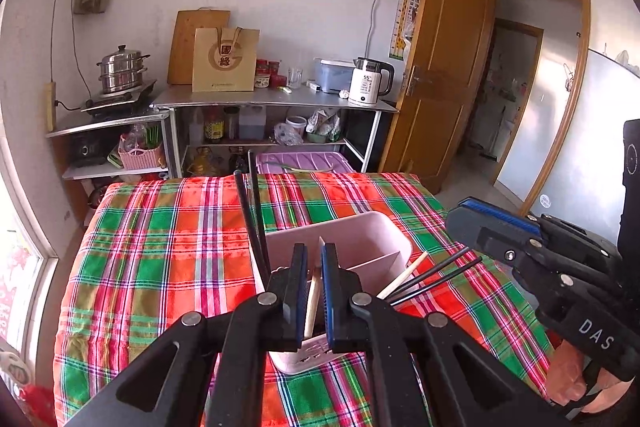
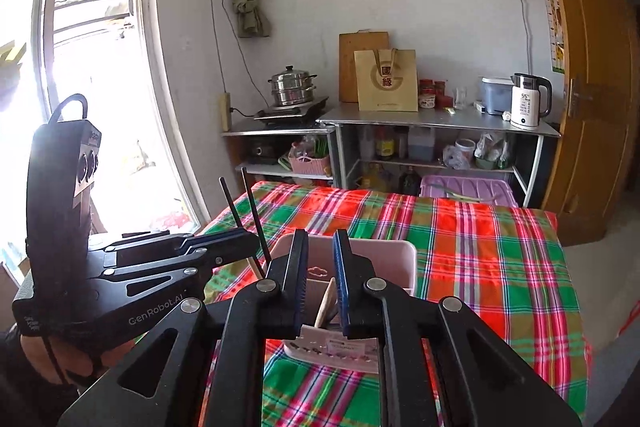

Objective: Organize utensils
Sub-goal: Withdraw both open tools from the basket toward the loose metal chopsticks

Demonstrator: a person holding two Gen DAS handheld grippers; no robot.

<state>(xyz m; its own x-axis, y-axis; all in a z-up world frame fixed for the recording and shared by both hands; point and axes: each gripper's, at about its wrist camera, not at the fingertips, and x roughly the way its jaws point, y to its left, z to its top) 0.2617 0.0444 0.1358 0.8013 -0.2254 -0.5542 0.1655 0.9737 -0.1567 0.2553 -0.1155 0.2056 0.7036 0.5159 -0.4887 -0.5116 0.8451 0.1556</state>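
A pale pink utensil holder (image 1: 362, 227) (image 2: 394, 259) with an inner divider stands on the plaid tablecloth. My left gripper (image 1: 313, 287) (image 2: 249, 242) hangs over the holder's near compartment, shut on a wooden chopstick (image 1: 312, 301) that points down into it. Two black chopsticks (image 1: 253, 223) (image 2: 245, 211) stand up at the holder's left side. My right gripper (image 2: 321, 281) (image 1: 456, 221) is over the holder's right side. Its jaws stand apart, and a second wooden chopstick (image 2: 326, 303) leans loose between them. In the left wrist view, that chopstick (image 1: 404, 277) and two more black chopsticks (image 1: 438, 277) lean out to the right.
The plaid tablecloth (image 1: 160, 247) (image 2: 500, 267) covers the table. Behind it are metal shelves with a steamer pot (image 1: 120, 69), a paper bag (image 1: 224, 61), a kettle (image 1: 366, 81) and a purple bin (image 1: 304, 163). An open wooden door (image 1: 444, 59) stands at the right, a window (image 2: 92, 67) at the left.
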